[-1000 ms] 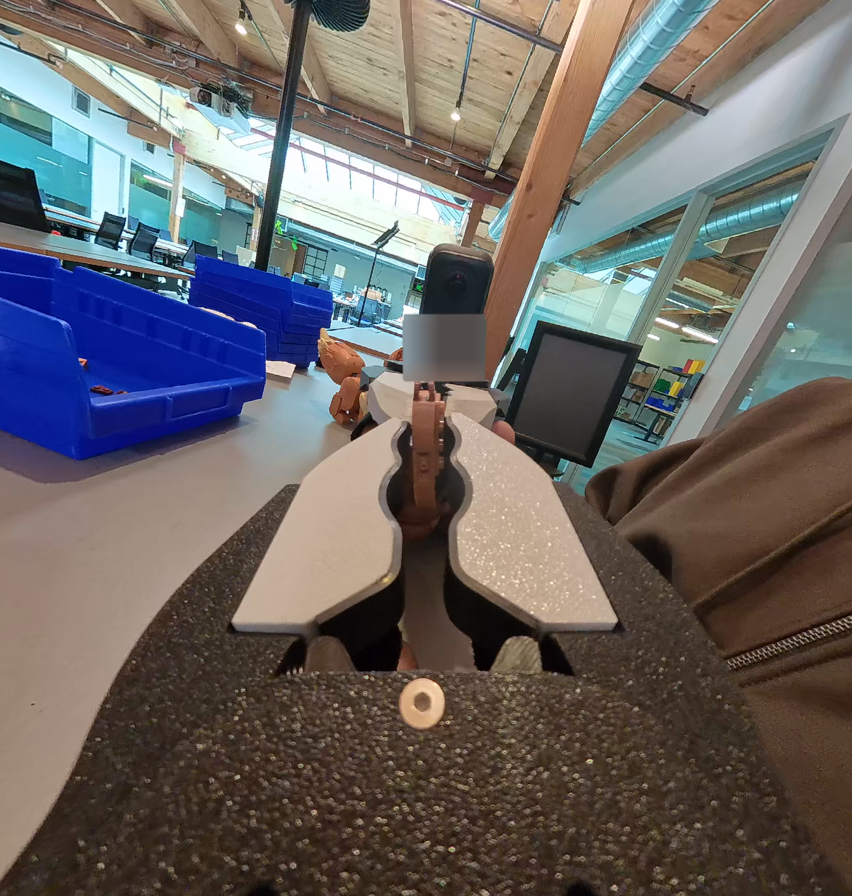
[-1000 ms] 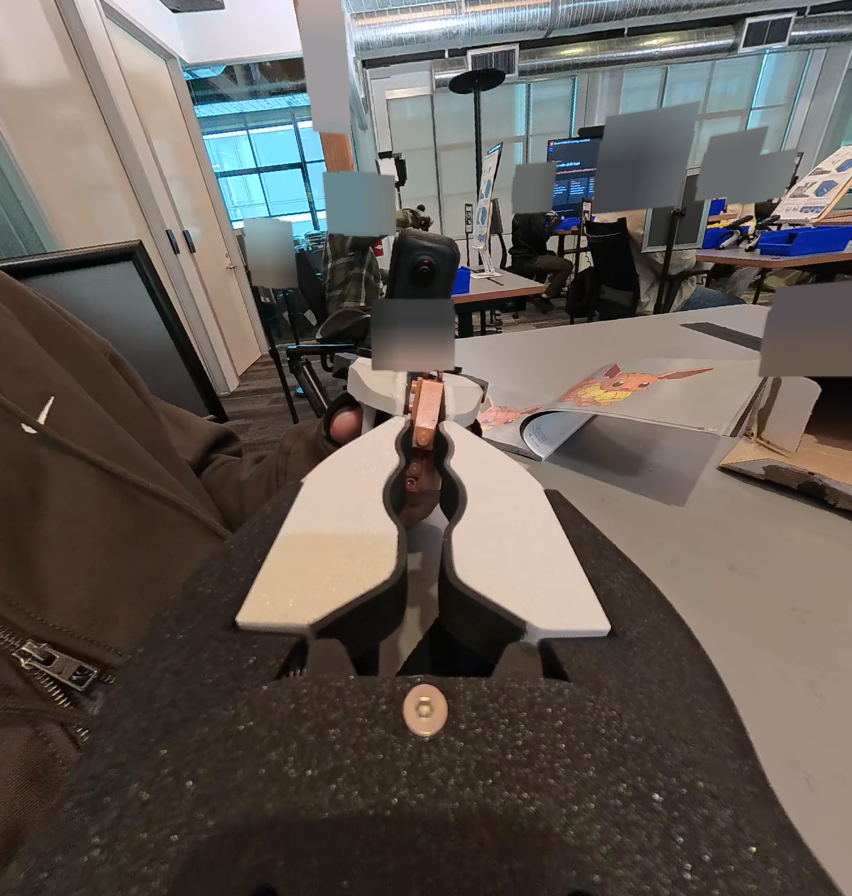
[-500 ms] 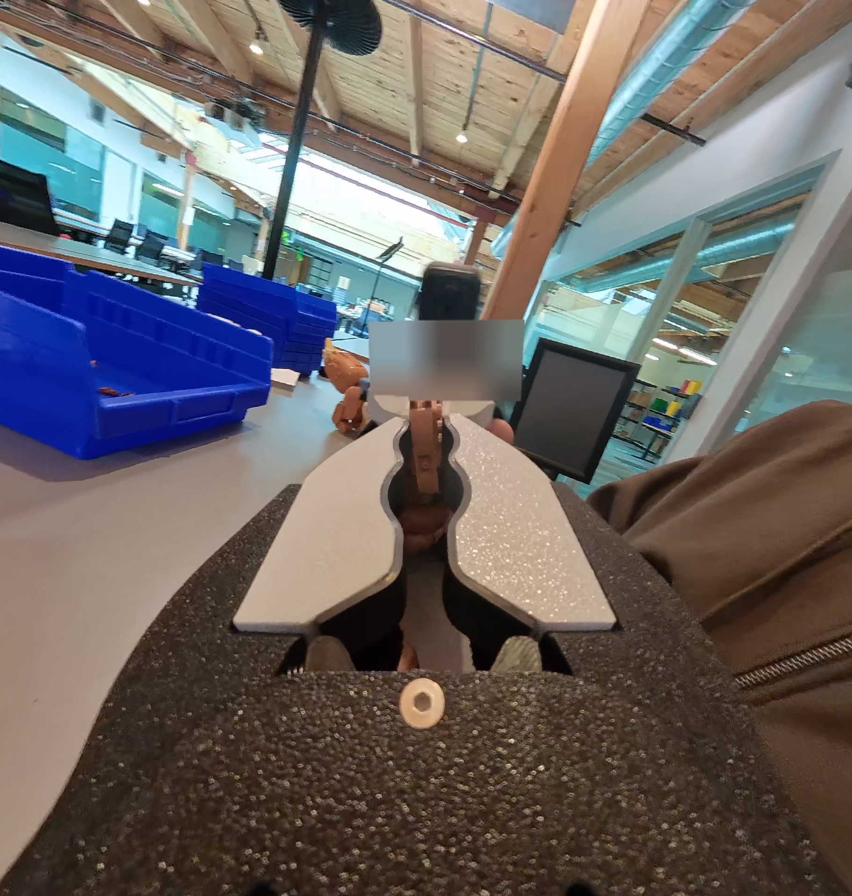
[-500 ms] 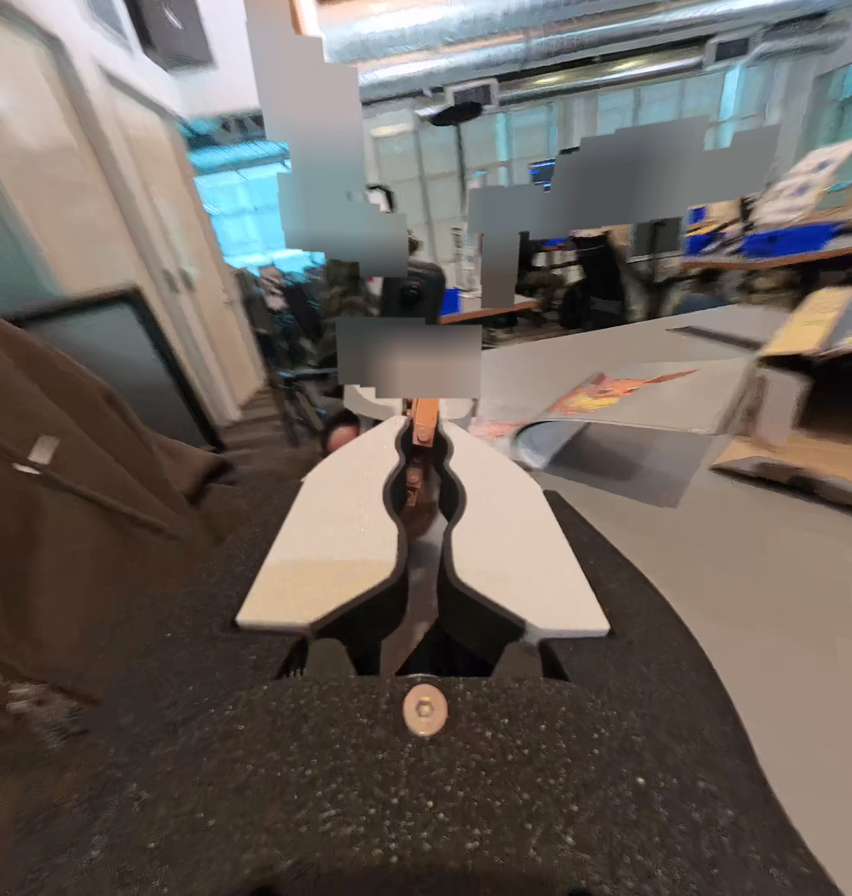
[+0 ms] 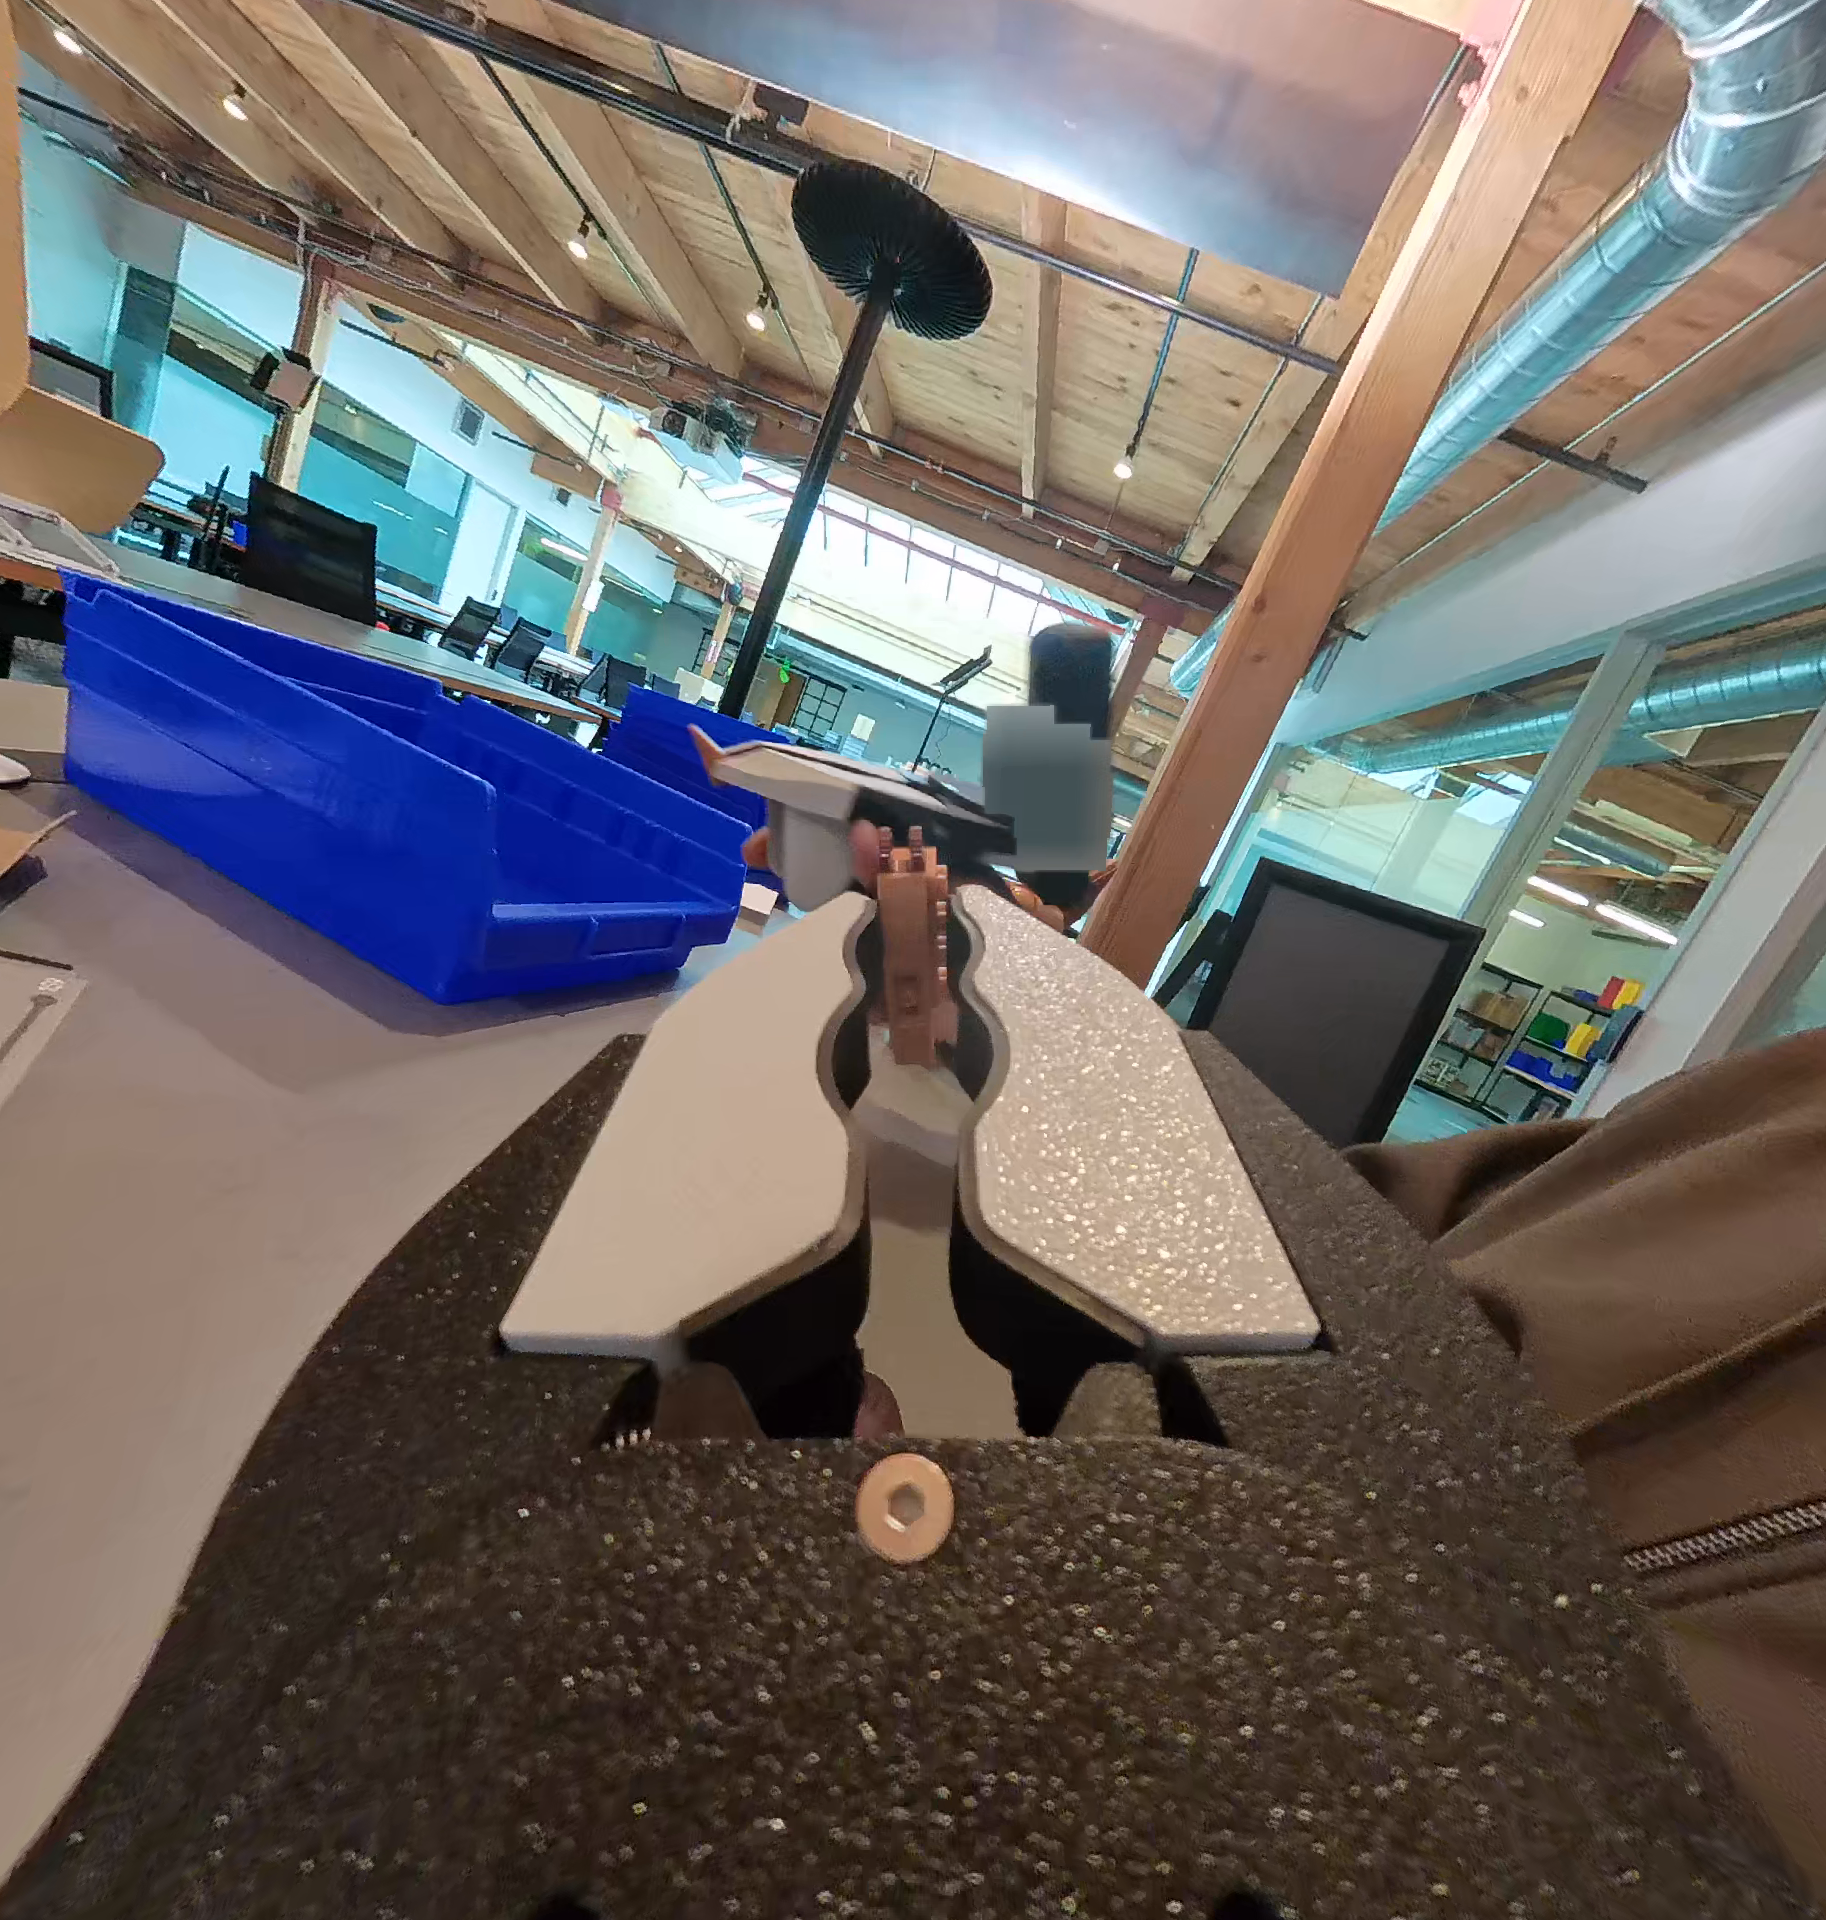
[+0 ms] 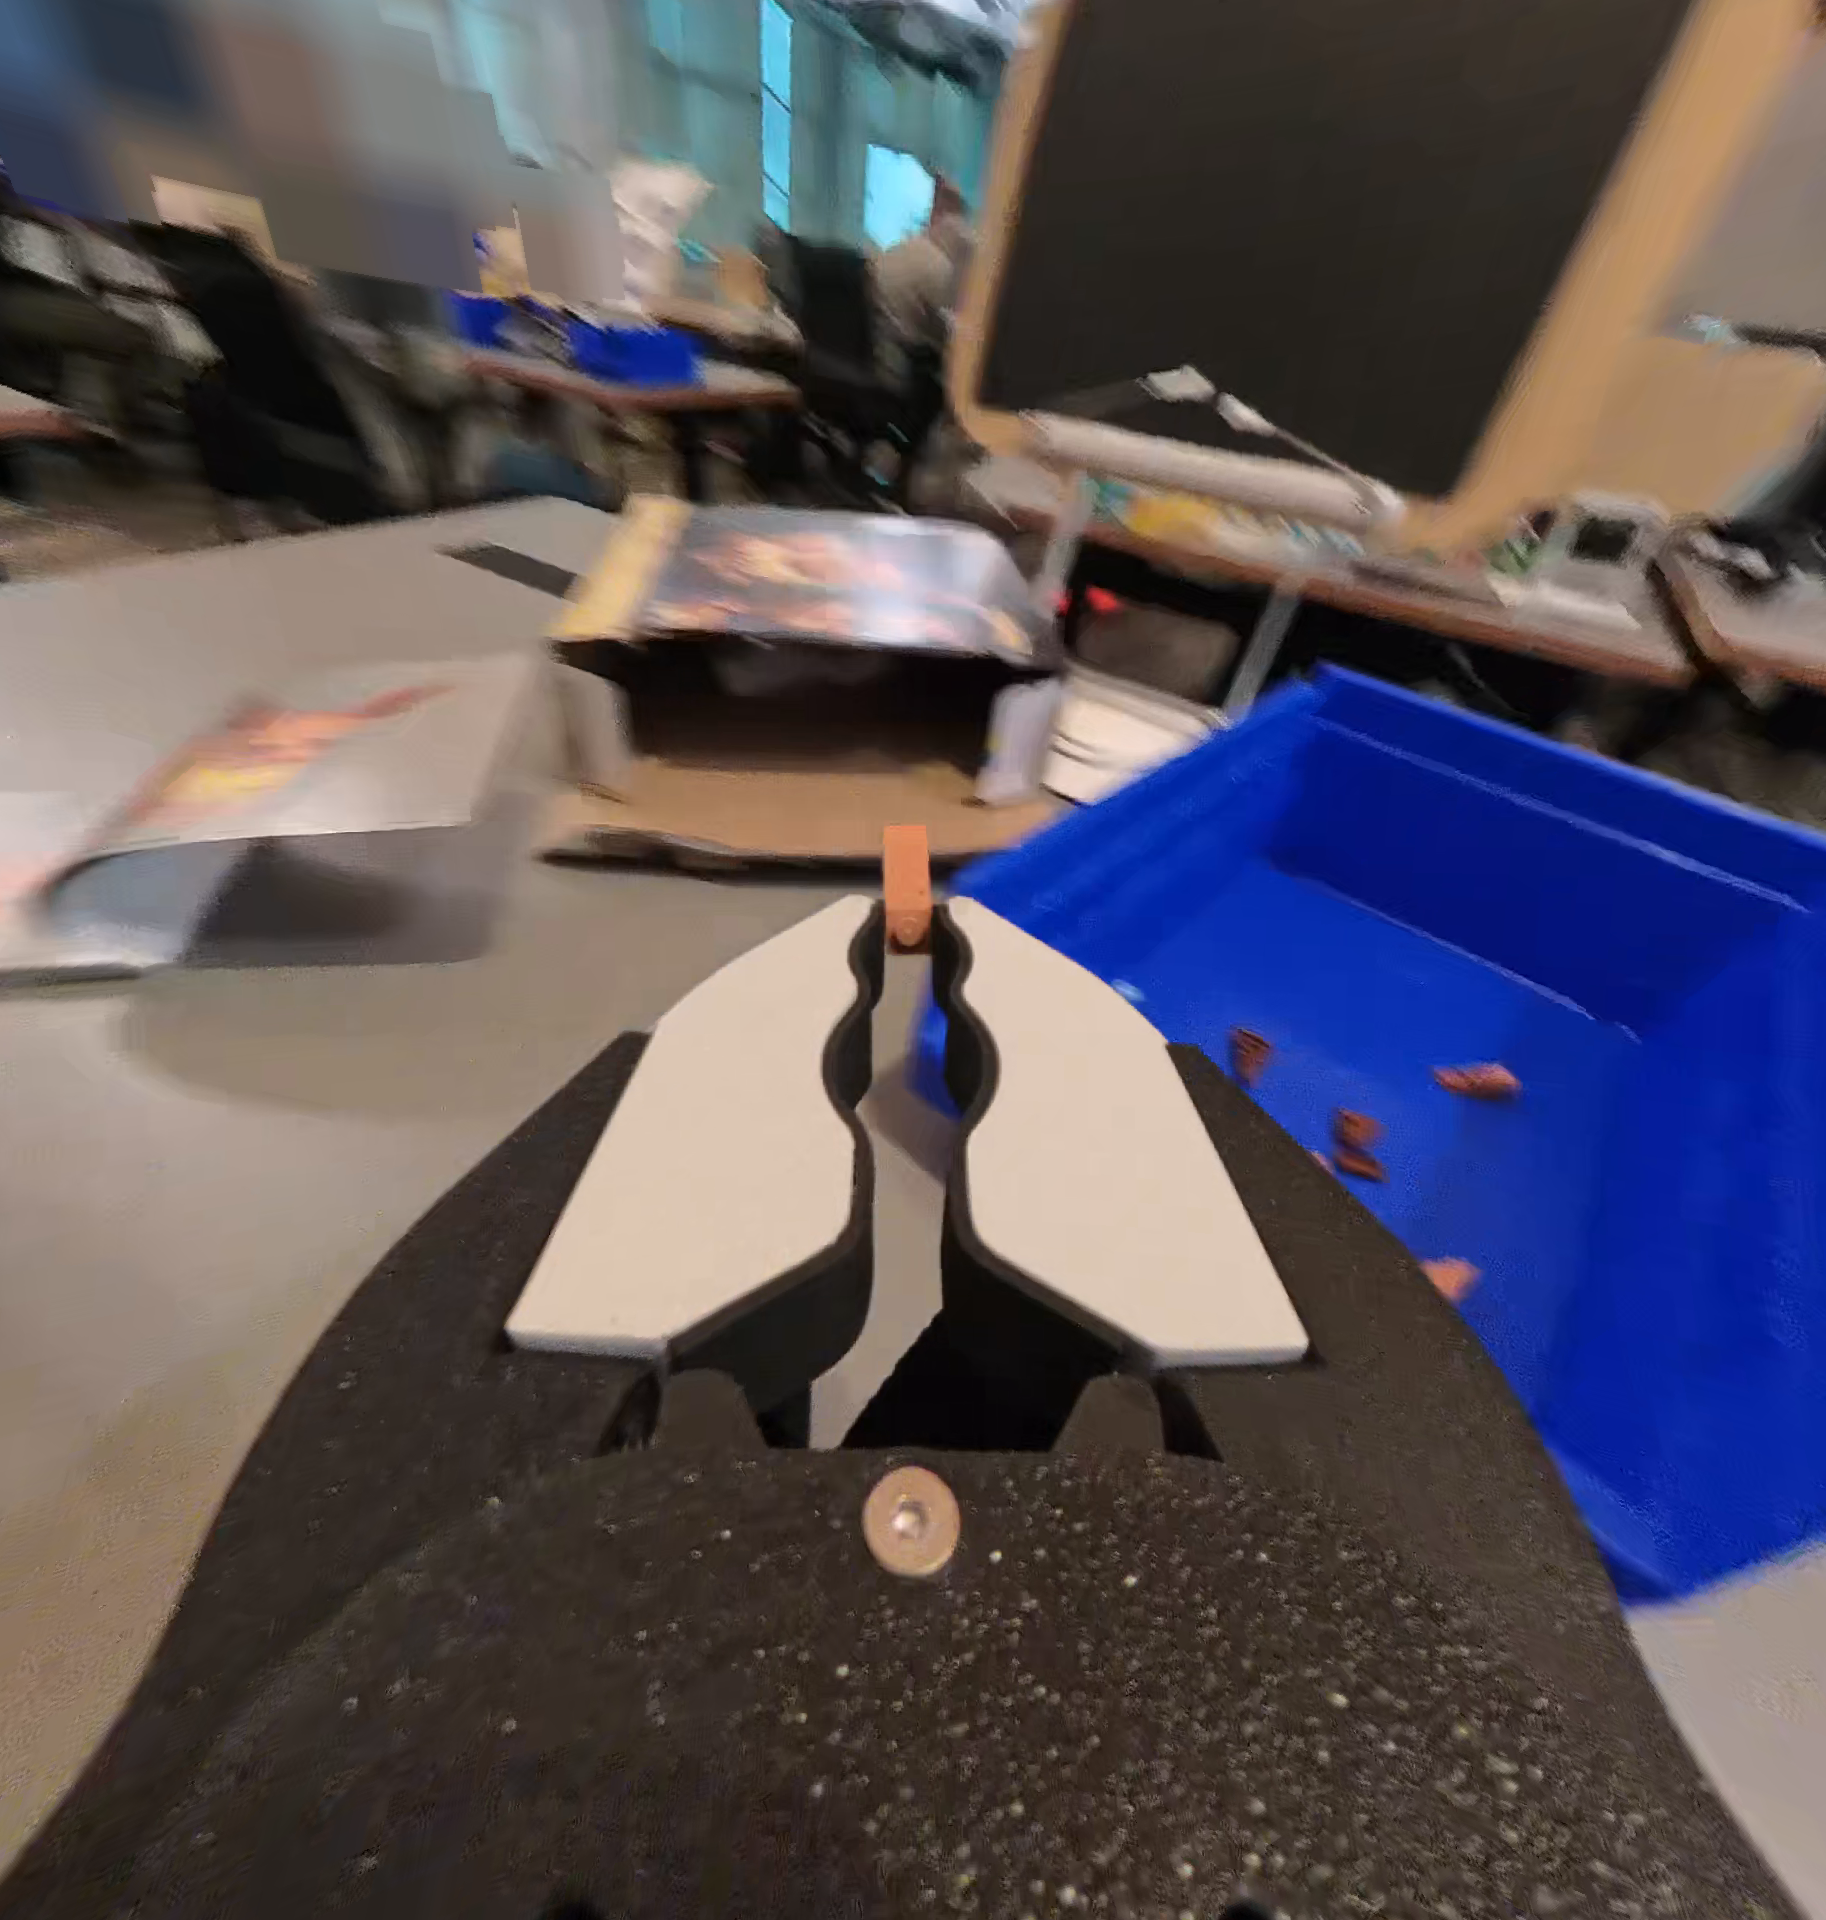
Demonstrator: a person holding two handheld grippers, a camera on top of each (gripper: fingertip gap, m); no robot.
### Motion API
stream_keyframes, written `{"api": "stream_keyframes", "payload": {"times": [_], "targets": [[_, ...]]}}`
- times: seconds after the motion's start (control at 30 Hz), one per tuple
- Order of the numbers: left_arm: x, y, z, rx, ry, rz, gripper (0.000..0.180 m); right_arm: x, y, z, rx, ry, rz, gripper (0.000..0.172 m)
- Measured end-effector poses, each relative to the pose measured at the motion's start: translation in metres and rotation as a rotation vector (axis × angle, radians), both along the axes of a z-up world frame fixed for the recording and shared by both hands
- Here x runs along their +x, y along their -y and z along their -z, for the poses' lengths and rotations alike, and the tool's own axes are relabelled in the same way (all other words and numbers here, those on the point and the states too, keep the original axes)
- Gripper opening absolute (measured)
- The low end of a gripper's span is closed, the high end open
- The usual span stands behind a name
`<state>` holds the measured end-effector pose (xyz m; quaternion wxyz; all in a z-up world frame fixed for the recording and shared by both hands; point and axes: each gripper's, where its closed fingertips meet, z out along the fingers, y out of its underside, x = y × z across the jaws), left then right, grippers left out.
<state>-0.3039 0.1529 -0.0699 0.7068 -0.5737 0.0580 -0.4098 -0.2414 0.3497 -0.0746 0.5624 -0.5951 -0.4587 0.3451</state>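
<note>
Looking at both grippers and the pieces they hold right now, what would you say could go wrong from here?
1. The right gripper pinches its orange piece only at the fingertips, most of it sticking out; it may slip or twist, and the blurred view suggests fast motion.
2. That piece sits near the blue bin rim; a knock could dislodge it.
3. The left gripper holds a toothed brown piece close to the other gripper's body; they might collide.

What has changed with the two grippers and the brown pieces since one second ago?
The right gripper pulled away from the left gripper and swung toward the blue bin, carrying off a small orange-brown piece. The left gripper kept its grip on the brown toothed piece.
</note>
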Motion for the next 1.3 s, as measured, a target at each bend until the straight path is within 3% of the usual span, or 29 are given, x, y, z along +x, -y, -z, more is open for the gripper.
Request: {"api": "stream_keyframes", "payload": {"times": [0.17, 0.3, 0.4, 0.53, 0.67, 0.77, 1.07, 1.17, 1.3], "targets": [[0.002, -0.002, 0.001, -0.009, 0.011, 0.005, 0.012, 0.006, -0.087, 0.022, -0.18, 0.119, 0.189, 0.016], [0.005, -0.004, 0.002, -0.014, 0.017, 0.012, 0.011, 0.014, -0.098, 0.039, -0.216, 0.107, 0.215, 0.031], [0.007, -0.005, 0.0, -0.005, 0.052, 0.025, 0.011, 0.022, -0.072, 0.014, -0.086, -0.005, 0.176, 0.029], [0.012, -0.007, -0.006, 0.026, 0.148, 0.057, 0.011, 0.011, 0.022, -0.01, 0.087, -0.173, -0.108, 0.024], [0.01, -0.008, -0.011, 0.06, 0.277, 0.088, 0.011, 0.001, 0.116, -0.005, 0.349, -0.18, -0.299, 0.02], [0.01, -0.011, -0.011, 0.056, 0.306, 0.086, 0.011, -0.008, 0.159, 0.01, 0.402, -0.16, -0.404, 0.018], [0.024, -0.024, 0.001, -0.021, 0.273, 0.073, 0.011, -0.029, 0.178, 0.021, 0.386, -0.107, -0.435, 0.023], [0.027, -0.028, 0.005, -0.047, 0.251, 0.064, 0.012, -0.035, 0.176, 0.023, 0.38, -0.093, -0.399, 0.013], [0.027, -0.028, 0.004, -0.044, 0.242, 0.047, 0.012, -0.036, 0.175, 0.023, 0.296, -0.105, -0.411, 0.012]]}}
